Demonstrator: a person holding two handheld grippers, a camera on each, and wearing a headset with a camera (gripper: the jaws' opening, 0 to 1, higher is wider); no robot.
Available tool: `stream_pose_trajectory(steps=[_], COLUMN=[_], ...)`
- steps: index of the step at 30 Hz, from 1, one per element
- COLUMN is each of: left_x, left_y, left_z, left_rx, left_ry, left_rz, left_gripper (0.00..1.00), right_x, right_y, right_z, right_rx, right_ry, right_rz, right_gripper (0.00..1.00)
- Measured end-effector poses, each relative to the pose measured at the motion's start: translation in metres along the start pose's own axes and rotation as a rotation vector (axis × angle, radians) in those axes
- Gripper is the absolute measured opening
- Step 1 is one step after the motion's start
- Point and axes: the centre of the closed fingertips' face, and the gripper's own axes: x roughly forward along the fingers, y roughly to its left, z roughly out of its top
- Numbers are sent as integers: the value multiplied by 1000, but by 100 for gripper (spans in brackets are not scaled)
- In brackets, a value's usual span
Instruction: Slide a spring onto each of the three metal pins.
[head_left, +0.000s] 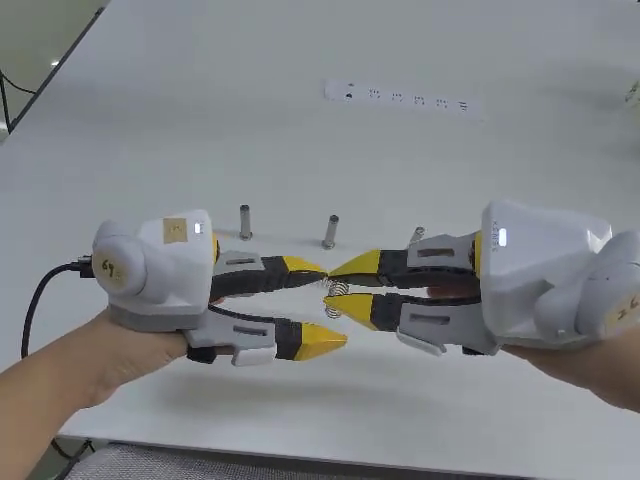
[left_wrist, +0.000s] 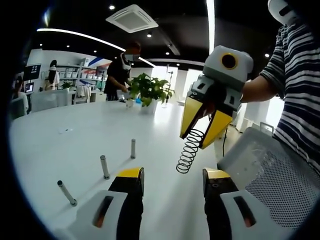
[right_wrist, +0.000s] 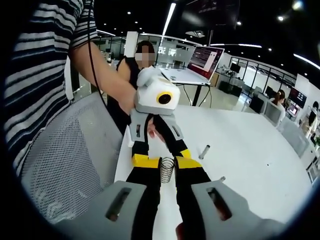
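The spring (left_wrist: 189, 150), a thin coil of bare wire, is pinched at one end between the yellow wedge-shaped tips of the right gripper (head_left: 338, 288). Its jaws are clamped on the coil, and the rest of the coil hangs free above the table (head_left: 200, 100). The left gripper (left_wrist: 173, 175) faces it tip to tip, near the spring, with its black, yellow-capped jaws spread apart. Beyond the two grippers, three metal pins (head_left: 330, 231) stand upright in a row on the smooth white tabletop. Each is a plain grey cylinder, set apart from its neighbours. A flat white power strip (head_left: 405, 97) lies farther back.
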Motion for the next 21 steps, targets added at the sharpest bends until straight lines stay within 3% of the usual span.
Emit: stream_pose_trajectory(steps=[13, 17, 21], left_x=[-25, -32, -37], left_y=[23, 29, 32], left_z=[-4, -11, -13], left_rx=[-6, 9, -3], left_ry=[7, 29, 21], left_rz=[110, 151, 173], left_gripper=[67, 75, 81], right_x=[0, 0, -1], right_y=[-11, -14, -17], right_z=[-1, -3, -4], right_rx=[8, 11, 8], right_ry=[-5, -3, 1], right_rz=[-31, -41, -52], right_gripper=[11, 11, 11])
